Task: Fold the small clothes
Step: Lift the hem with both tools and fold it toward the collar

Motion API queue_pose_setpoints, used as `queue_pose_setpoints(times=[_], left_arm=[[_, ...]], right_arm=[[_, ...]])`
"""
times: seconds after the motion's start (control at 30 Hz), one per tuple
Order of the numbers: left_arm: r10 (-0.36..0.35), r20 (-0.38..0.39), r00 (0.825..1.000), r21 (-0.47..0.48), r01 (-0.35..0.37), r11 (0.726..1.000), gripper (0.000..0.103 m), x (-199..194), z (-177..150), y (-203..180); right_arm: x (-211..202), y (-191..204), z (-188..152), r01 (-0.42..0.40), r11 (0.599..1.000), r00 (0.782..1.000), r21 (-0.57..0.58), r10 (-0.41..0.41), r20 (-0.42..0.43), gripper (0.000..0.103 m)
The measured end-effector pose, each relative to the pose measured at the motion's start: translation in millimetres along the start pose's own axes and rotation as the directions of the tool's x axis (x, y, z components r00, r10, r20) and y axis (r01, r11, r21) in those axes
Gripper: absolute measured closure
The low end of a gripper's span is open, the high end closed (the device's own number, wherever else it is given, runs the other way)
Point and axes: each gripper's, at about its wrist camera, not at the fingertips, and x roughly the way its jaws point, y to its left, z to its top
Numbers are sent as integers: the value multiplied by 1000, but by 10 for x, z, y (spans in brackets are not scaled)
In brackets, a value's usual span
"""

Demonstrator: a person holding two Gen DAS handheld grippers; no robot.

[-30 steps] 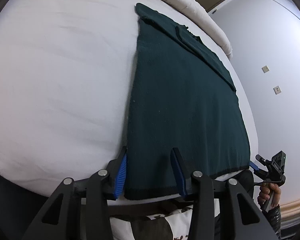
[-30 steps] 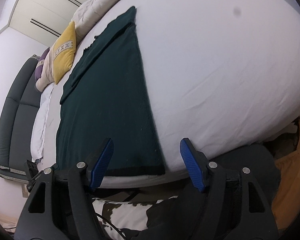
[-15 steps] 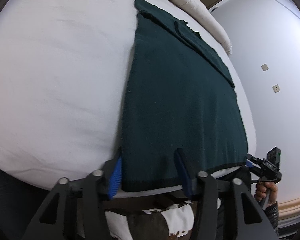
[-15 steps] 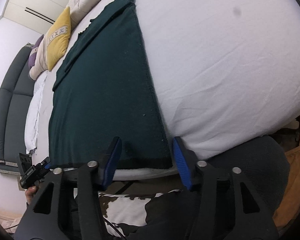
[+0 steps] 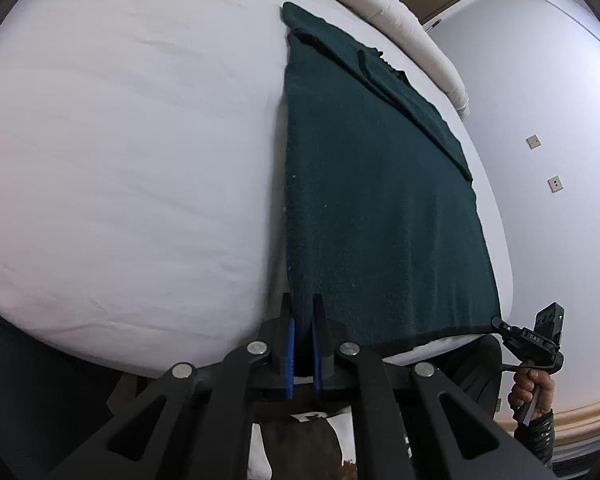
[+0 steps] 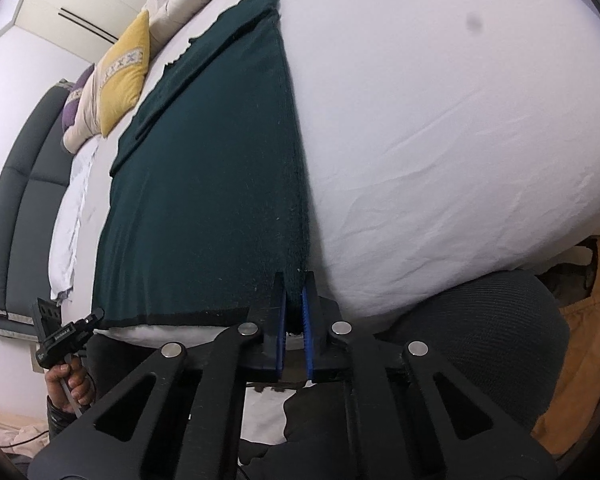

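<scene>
Two wrist-cam views over a bed w/ a white sheet [image 5: 132, 152]. A dark green garment [image 5: 380, 208], a knit top, lies flat on the sheet, running lengthwise from the near edge of the bed toward the pillows; a narrower part, prob. a sleeve, is folded across it diagonally at the far end. Left gripper [image 5: 303, 320] has just closed its blue-padded fingers and now pinches the near left corner of the garment's hem, fabric caught between the pads. Right gripper [image 6: 294, 300] has just closed too and pinches the near right corner of the same hem, cloth bunched between its pads. Each cam also shows the other gripper at the opposite corner, w/ a hand [image 5: 530, 390] around its handle. Hem edge sits right at the mattress edge, stretched between the two grips. At the far end: a yellow pillow [image 6: 126, 76], beige bedding beside it, and a grey padded headboard [image 6: 24, 184].
</scene>
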Motion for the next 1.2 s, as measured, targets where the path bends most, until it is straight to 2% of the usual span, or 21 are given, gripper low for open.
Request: queue_pose_setpoints(times=[0.17, 0.3, 0.63, 0.8, 0.93, 1.07, 1.2], left_arm=[[-16, 9, 1000, 9, 16, 1000, 96, -89, -17, -43], [-72, 27, 997, -11, 72, 997, 97, -194, 47, -59], [-191, 126, 973, -39, 197, 980, 97, -489, 383, -239], [-254, 184, 950, -78, 271, 959, 97, -586, 657, -254], [-290, 229, 929, -104, 319, 942, 97, -597, 940, -274], [-300, 253, 920, -113, 336, 935, 97, -527, 1220, -319], [-291, 261, 920, -109, 328, 938, 97, -433, 1456, -356]], right_arm=[[-111, 7, -2, -35, 999, 999, 2, 35, 25, 98], [-244, 75, 39, -104, 995, 993, 14, 103, 52, 98], [-610, 265, 336, -259, 965, 954, 48, 248, 168, 98], [-729, 266, 657, -325, 940, 925, 108, 292, 245, 98], [-767, 326, 962, -349, 928, 910, 129, 303, 283, 98], [-755, 394, 1277, -363, 923, 900, 132, 310, 306, 98], [-657, 553, 1665, -355, 927, 899, 120, 303, 317, 98]])
